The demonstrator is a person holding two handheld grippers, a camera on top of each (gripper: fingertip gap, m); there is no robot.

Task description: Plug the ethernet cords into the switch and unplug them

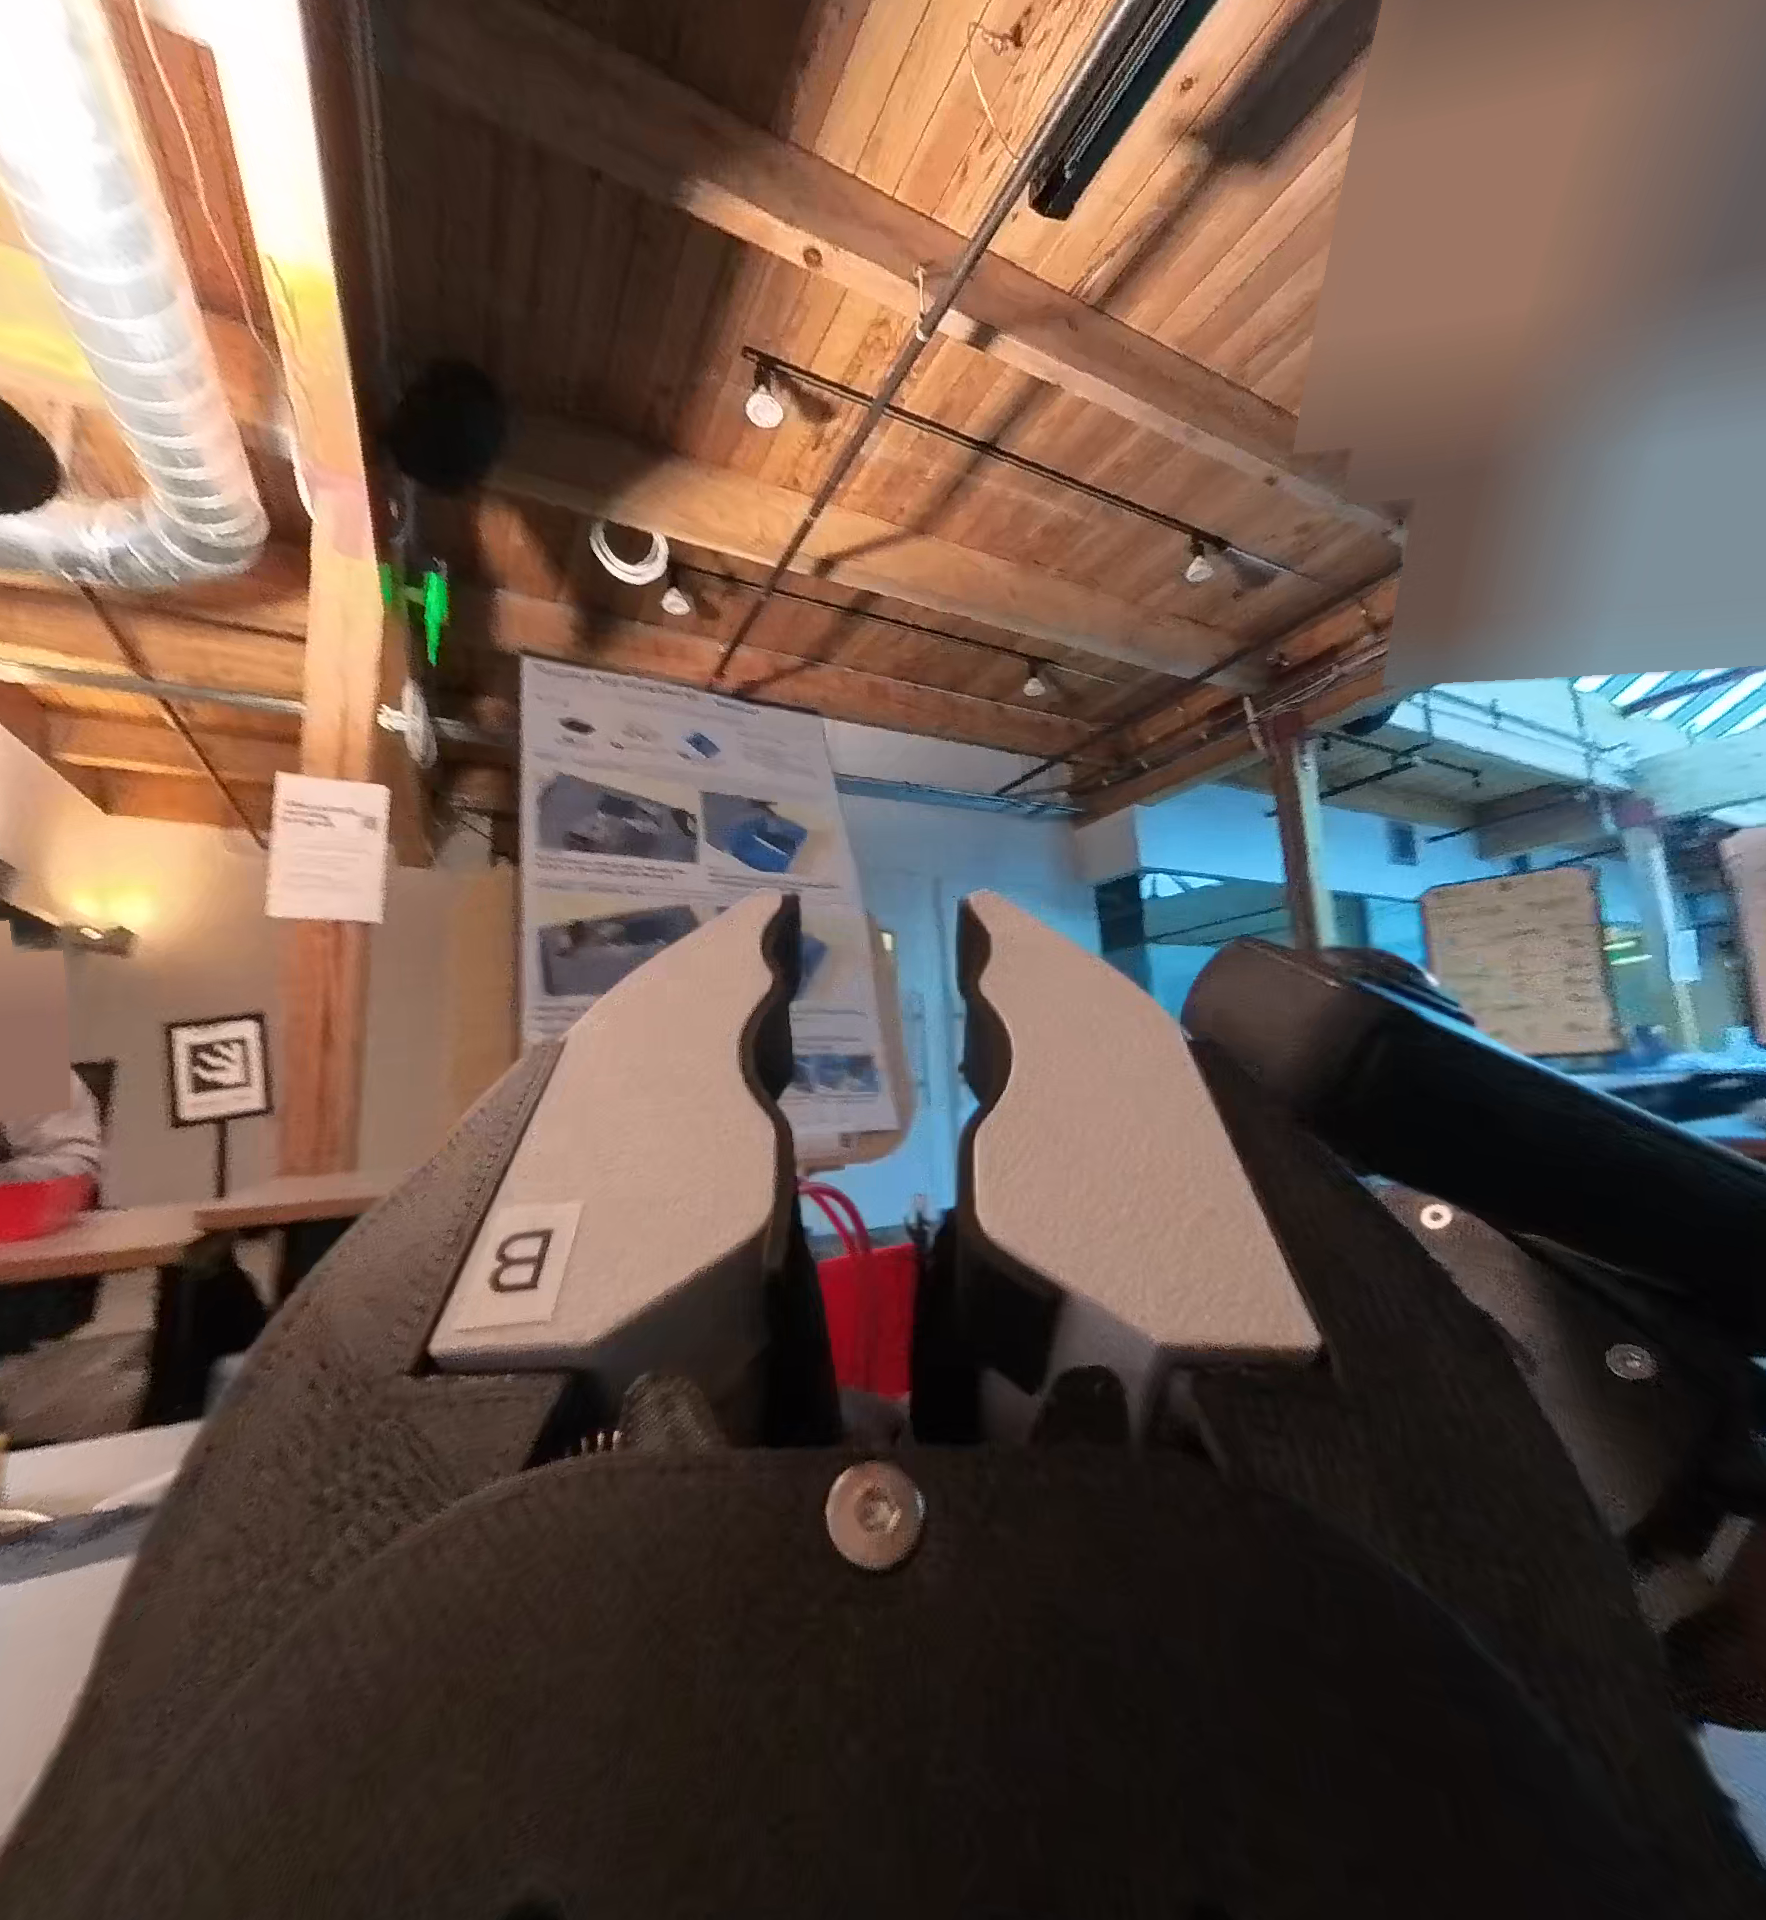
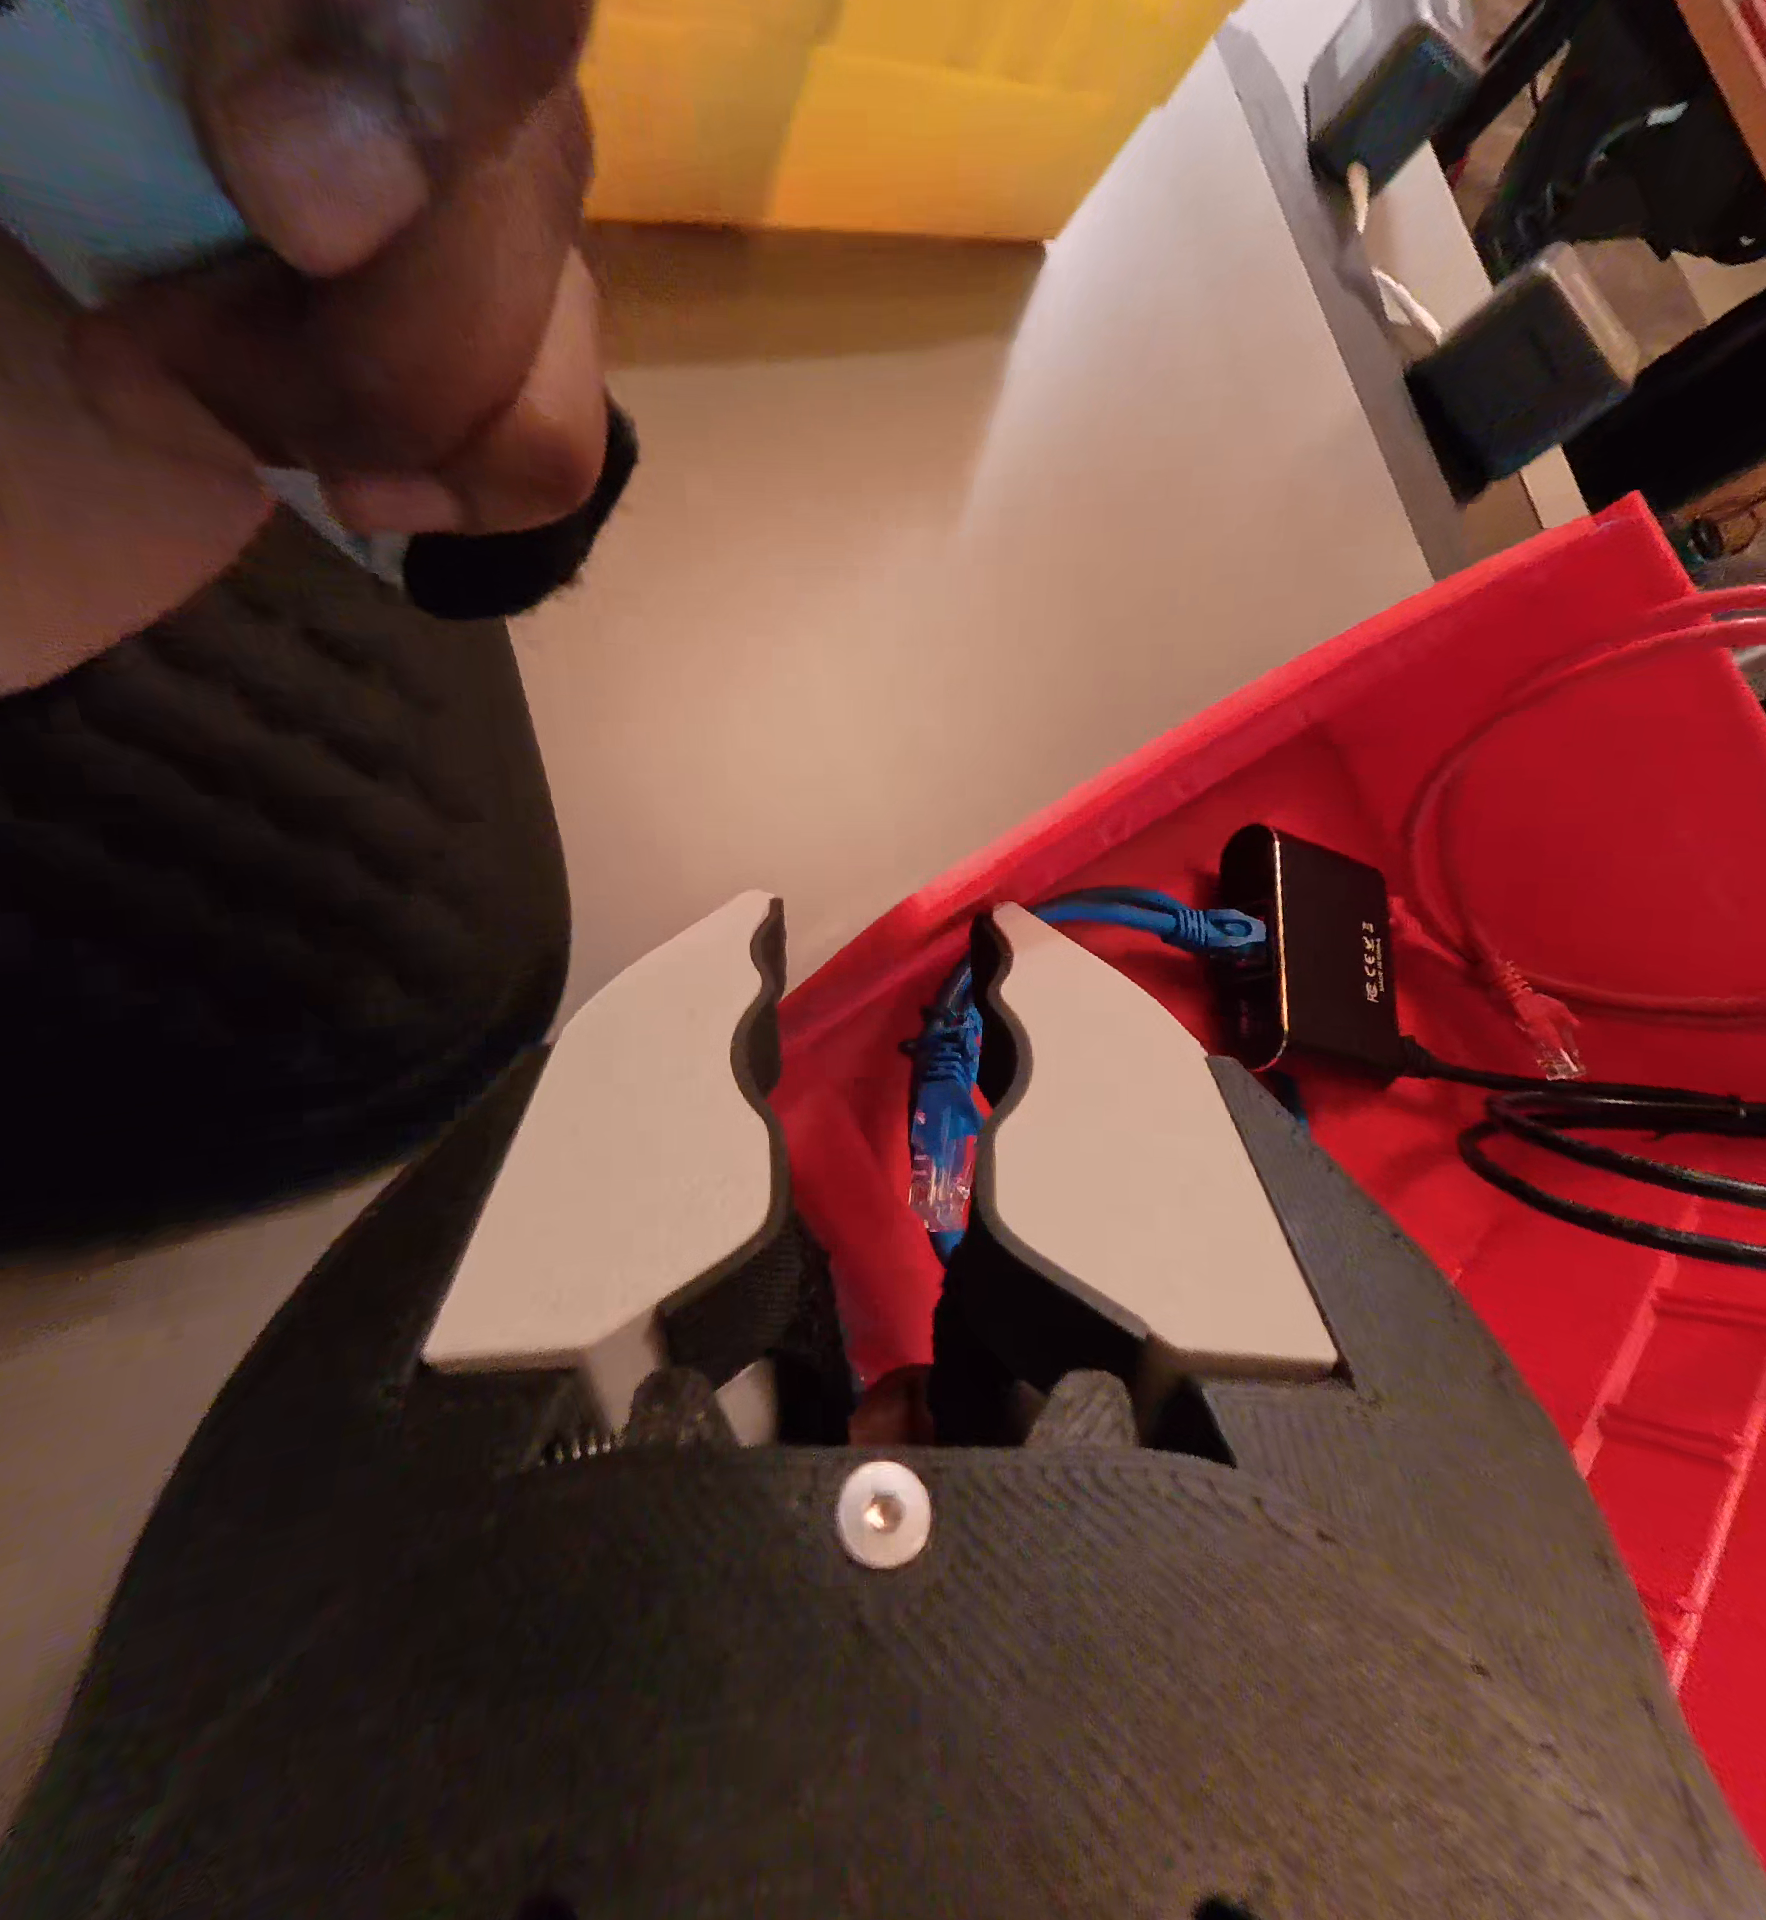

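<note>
The left gripper is tilted upward toward a wooden ceiling and a poster, its jaws parted with nothing between them. The right gripper is held released over the edge of a red bin, and nothing is grasped by it. Inside the bin, a black switch is seen with one end of a blue ethernet cord plugged into it; the other blue connector lies loose just behind the right finger. A red ethernet cord is coiled beside the switch, unplugged, and a black cable appears to run from the switch's near end. A hand is visible at upper left.
</note>
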